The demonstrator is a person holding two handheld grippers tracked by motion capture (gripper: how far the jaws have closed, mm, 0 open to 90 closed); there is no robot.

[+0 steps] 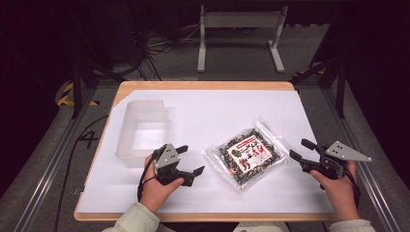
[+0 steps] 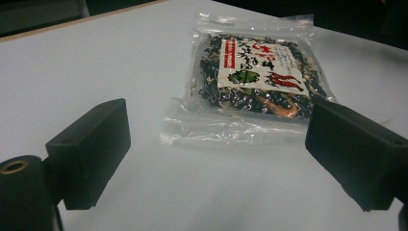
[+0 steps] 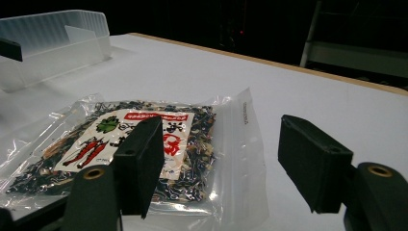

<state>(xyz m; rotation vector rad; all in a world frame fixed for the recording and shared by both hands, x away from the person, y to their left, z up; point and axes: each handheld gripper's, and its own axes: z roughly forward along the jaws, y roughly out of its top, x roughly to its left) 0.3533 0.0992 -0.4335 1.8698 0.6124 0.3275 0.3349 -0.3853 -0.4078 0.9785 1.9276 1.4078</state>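
Nearest the person's edge of the white-covered wooden table (image 1: pixel 203 205), the left gripper (image 1: pixel 190 160) is held low over the surface, with its grey three-cornered plate on top and its two black jaws spread apart and nothing between them. In the left gripper view the jaws are seen wide apart over bare white surface, and the clear plastic bag of dark dried mix with a red-and-white printed label (image 2: pixel 255 77) is framed in the gap between them but farther off — no pad is touching it.

On the other side, the right gripper (image 1: pixel 304 151) is held at the table's right edge, its jaws likewise released and pointed toward the bag. In the right gripper view the bag (image 3: pixel 130 144) is seen lying flat just ahead; its sealed clear edge is placed in the gap between the two jaws, while the labelled part is partly covered by the nearer jaw. Whether that jaw is touching the plastic cannot be told.

From the high view the bag (image 1: pixel 247 153) is shown flat on the white sheet, turned at an angle, between the two grippers and nearer the right one.

Farther back and to the left, a translucent rectangular plastic container (image 1: pixel 143 131) is set on the sheet — apart from the bag, just beyond the left gripper.
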